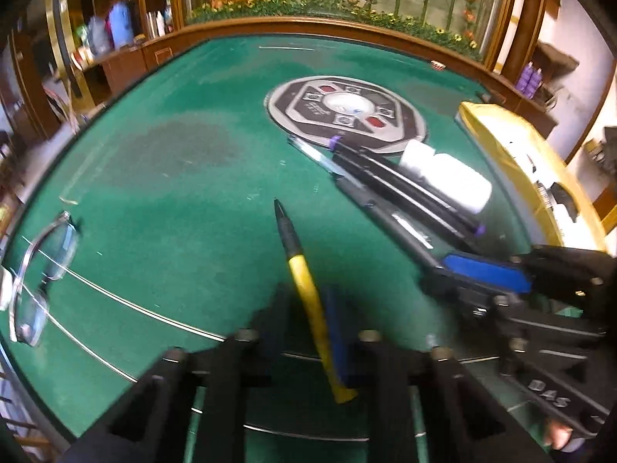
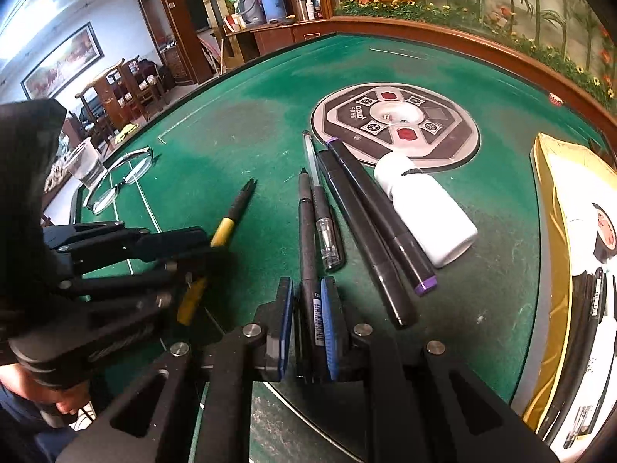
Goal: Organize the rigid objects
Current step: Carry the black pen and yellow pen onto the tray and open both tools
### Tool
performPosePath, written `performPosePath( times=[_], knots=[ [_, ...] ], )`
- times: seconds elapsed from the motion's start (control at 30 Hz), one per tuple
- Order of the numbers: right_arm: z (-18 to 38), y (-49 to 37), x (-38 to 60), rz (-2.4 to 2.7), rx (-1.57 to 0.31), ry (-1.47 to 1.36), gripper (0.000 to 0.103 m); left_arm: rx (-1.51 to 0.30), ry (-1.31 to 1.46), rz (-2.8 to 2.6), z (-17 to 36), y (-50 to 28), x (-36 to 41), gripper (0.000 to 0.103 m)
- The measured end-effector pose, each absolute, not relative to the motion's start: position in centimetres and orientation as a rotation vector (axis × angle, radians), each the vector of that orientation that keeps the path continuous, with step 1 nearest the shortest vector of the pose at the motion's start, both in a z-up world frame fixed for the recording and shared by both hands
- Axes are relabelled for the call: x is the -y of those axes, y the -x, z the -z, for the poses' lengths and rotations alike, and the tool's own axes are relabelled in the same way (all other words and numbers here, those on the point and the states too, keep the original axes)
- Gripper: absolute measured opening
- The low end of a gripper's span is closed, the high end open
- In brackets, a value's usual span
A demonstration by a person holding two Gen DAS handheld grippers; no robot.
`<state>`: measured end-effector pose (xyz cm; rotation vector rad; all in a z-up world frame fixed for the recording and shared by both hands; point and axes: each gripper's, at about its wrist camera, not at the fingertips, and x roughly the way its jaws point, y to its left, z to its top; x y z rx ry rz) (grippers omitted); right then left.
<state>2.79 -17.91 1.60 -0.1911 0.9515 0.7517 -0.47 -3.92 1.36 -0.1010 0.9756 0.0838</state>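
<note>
Yellow pen [image 1: 304, 281] w/ black tip is clamped in left gripper [image 1: 308, 328], jaws pressed onto its barrel, tip aimed out over green felt table [image 1: 173, 162]. Right gripper [image 2: 308, 332] pinches a black pen [image 2: 307, 239] btwn blue pads [image 2: 329, 324]; the pen lies on the felt in a row: clear-cap pen [image 2: 322, 212] just beside it, then two black markers [image 2: 370, 227], one w/ purple ends, then white bottle [image 2: 428, 212] on its side, touching the markers. Round control panel [image 2: 397, 123] at table centre behind them. Yellow box [image 2: 555, 254] on the right. Eyeglasses [image 2: 123, 177] and clear cup [image 2: 85, 166] on the left, well apart.
</note>
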Motion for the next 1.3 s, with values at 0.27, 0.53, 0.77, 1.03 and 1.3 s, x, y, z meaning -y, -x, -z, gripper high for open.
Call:
performPosePath(
  times=[0.27,0.53,0.77,1.03,1.3],
  knots=[
    [-1.4,-2.6,17.5,-0.763,-0.965,0.197,0.014,-0.961,0.047,-0.047,-1.3,1.5,2.6,0.009],
    [-1.0,-2.0,16.6,-0.749,-0.943,0.264,0.014,-0.938,0.002,-0.011,-1.2,1.7,2.9,0.010],
    [-0.9,-1.8,16.2,-0.727,-0.938,0.298,0.014,-0.947,-0.022,-0.022,-1.2,1.5,3.1,0.015],
    [-1.0,-1.9,16.8,-0.722,-0.928,0.241,0.014,-0.924,0.018,-0.013,-1.5,1.8,3.2,0.008],
    [-3.1,-2.8,19.1,-0.748,-0.890,0.088,0.014,-0.869,0.107,0.043,-4.7,1.7,3.4,0.008]
  ],
)
